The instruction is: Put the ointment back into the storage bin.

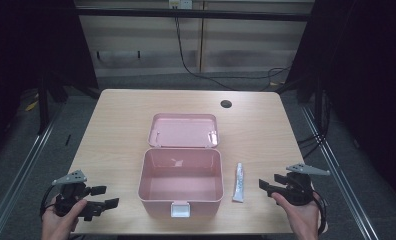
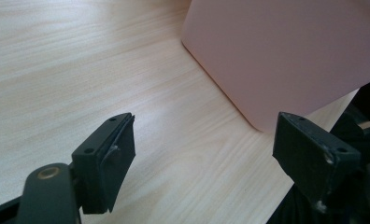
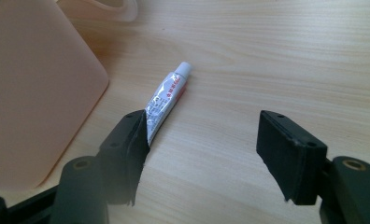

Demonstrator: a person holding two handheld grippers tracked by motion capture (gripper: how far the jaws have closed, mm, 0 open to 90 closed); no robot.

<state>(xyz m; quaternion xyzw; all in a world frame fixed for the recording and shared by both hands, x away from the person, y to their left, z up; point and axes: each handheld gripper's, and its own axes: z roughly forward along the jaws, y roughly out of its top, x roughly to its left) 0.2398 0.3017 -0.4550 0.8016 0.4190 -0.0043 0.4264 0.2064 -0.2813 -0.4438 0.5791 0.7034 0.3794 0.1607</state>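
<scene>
Kid: Tube (image 1: 239,183) lies flat on the table (image 1: 121,130), just at 3 o'clock of the pink box (image 1: 181,181).

Helper: Both the right gripper (image 1: 268,187) and the left gripper (image 1: 102,196) are spread wide, holding nothing. A clumsy grab might bump the tube against the box wall. Lots of room at 12 o'clock.
</scene>
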